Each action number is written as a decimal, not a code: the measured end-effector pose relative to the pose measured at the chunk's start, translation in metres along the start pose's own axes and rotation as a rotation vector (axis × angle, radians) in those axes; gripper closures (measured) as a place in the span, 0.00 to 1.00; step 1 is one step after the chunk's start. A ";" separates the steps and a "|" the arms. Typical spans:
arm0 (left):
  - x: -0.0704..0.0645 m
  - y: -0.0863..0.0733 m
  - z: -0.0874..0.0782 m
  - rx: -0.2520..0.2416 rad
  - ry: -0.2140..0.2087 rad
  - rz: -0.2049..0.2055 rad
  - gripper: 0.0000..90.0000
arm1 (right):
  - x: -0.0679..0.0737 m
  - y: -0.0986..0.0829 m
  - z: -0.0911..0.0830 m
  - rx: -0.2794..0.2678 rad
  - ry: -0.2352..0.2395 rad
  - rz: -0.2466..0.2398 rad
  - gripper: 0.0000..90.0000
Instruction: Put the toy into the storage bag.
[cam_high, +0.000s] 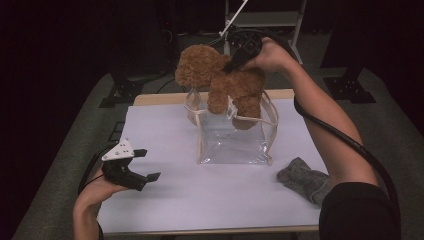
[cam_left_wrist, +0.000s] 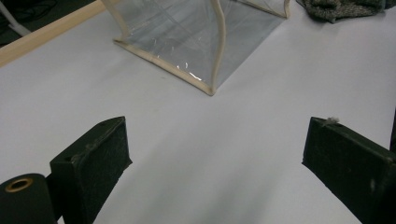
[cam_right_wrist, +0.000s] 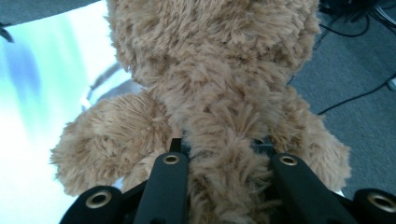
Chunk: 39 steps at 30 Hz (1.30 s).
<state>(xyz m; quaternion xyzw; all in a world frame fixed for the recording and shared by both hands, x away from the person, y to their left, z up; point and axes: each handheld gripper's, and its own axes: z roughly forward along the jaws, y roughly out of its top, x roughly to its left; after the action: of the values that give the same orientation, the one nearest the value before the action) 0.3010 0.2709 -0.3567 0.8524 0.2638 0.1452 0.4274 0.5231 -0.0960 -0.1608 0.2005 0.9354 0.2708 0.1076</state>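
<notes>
So the right gripper (cam_right_wrist: 226, 161) has its two black jaws pinched into a thick tuft of fur on the teddy bear (cam_right_wrist: 210, 93), and in the right gripper view the plush bulges out between and around them, so it's clamped on pretty firmly. The bear is a shaggy golden-brown thing, long curly pile all over, round head, stubby fat limbs, no clothes on it that I can see. In the high view the teddy bear (cam_high: 220, 80) hangs off the right gripper (cam_high: 235, 64) at the far side of the tabletop (cam_high: 165, 200), head tipped toward the left, with its feet dipping into the open mouth of the clear bag (cam_high: 232, 137). That bag is see-through plastic with cream-coloured trim along the edges and handles, standing upright around the middle of the white tabletop. The left gripper (cam_high: 142, 165) sits well apart from all that, low over the near left corner, jaws spread wide with nothing between them; in the left gripper view they frame bare white surface, with a corner of the clear bag (cam_left_wrist: 196, 37) farther off. A crumpled grey knit cloth (cam_high: 302, 177) lies just beside the bag's near right corner, close to the person's right forearm.
</notes>
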 end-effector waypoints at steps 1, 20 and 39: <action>0.001 0.000 0.000 0.000 0.001 -0.002 0.07 | -0.002 -0.001 -0.001 -0.002 -0.004 0.008 0.83; -0.002 0.000 0.005 0.011 -0.015 0.001 0.07 | -0.002 -0.021 0.027 0.052 -0.026 0.044 0.83; -0.005 0.002 0.007 0.024 -0.020 0.011 0.07 | 0.028 -0.074 0.074 0.177 0.111 0.034 0.83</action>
<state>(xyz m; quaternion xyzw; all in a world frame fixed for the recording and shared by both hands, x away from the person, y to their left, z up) 0.3011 0.2629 -0.3592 0.8603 0.2565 0.1358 0.4191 0.4980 -0.1065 -0.2654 0.2099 0.9566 0.1994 0.0327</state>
